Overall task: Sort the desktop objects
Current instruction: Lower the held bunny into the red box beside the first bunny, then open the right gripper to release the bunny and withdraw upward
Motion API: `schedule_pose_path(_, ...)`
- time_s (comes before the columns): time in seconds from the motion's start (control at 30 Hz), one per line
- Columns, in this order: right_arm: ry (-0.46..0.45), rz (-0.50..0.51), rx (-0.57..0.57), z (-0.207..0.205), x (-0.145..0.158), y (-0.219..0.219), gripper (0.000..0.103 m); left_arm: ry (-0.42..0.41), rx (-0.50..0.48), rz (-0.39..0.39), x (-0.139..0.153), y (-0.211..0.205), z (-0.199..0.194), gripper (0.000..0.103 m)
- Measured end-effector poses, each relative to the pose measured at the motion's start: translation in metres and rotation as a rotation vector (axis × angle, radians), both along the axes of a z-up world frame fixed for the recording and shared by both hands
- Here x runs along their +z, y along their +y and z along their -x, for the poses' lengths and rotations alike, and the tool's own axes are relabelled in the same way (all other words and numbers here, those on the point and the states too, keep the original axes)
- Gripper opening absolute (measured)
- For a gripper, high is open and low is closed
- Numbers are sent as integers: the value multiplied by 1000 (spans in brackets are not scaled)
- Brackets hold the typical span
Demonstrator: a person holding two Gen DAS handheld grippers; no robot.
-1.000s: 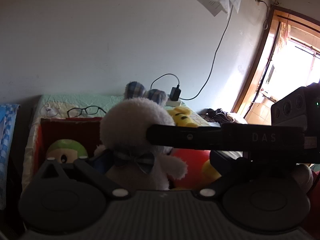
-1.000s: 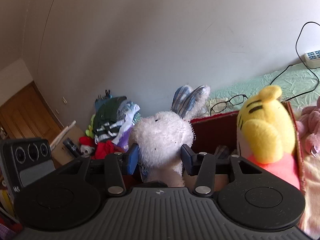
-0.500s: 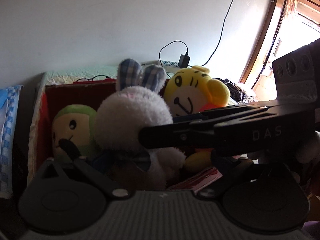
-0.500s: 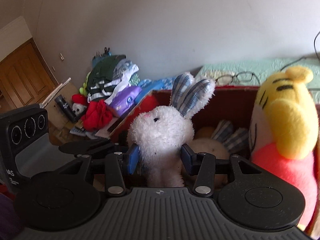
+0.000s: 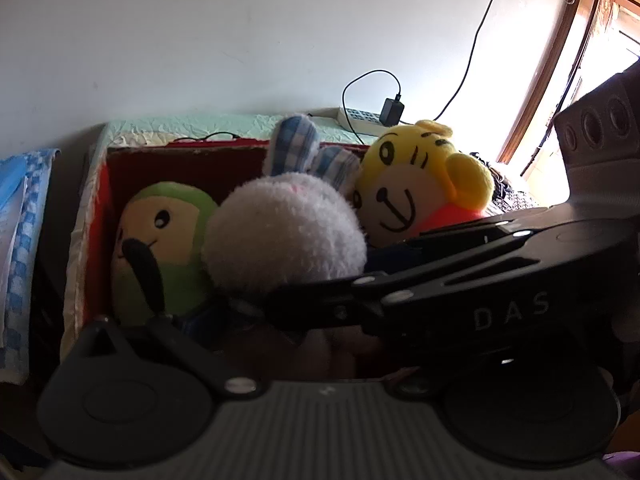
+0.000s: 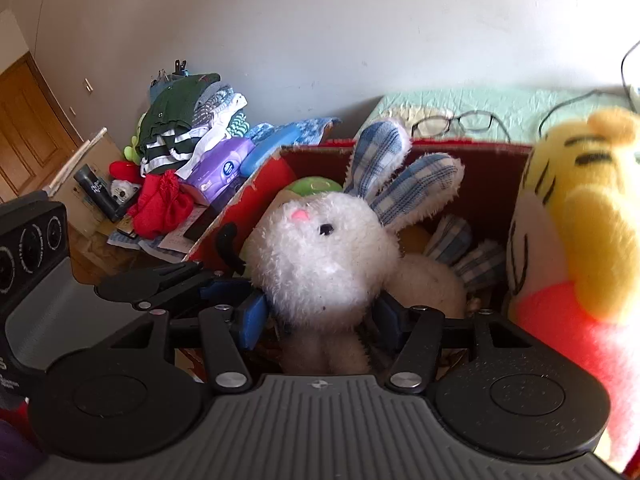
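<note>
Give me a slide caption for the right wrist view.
Right gripper clamps a white plush rabbit over the red box, beside a yellow tiger plush.

White rabbit plush (image 6: 324, 264): fluffy, pink nose, black eye, blue-checked ears up and to the right; upright at centre frame, over the box's inside, blue pads pressed to both flanks.
Red box (image 6: 472, 148): open top, dark red inside, fills mid frame.
Yellow tiger plush (image 6: 576, 216): orange shirt, upright at right edge.
Green-hooded plush (image 5: 168, 248): left in box, behind the rabbit.
Second checked-ear plush (image 6: 440, 272): lying low, right of rabbit.
</note>
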State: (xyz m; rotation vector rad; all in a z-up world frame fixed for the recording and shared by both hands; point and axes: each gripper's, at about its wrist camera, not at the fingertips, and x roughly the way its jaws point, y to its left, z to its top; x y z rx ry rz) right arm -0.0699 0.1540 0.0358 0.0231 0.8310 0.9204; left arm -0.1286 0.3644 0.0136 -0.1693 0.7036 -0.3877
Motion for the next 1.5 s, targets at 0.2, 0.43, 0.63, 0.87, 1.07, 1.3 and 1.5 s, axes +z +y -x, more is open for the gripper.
schedule_pose_path(0.2, -48, -5, -49, 6, 15, -11, 65, -13, -16, 21, 9, 3, 11, 102)
schedule_pose_path(0.43, 55, -122, -130, -11, 15, -26, 46, -69, -78, 20, 22, -6, 25, 101)
schedule_pose_path(0.63, 41, -119, -102, -8, 12, -6, 41, -84, -126, 6, 19, -22, 25, 102)
schedule_pose_path(0.87, 106, -123, -82, -9, 5, -5, 41, -58, -129, -2, 12, -19, 25, 102)
schedule_pose_path(1.07, 92, -133, -103, -10, 7, -10, 48, -53, -124, 25, 10, -15, 19, 102)
schedule_pose_path(1.3, 92, -175, -136, -6, 14, -24, 50, -46, -124, 59, 17, -12, 23, 102)
schedule_pose_path(1.5, 74, -174, -166, -2, 16, -31, 50, -40, -104, 81, 22, -8, 27, 102)
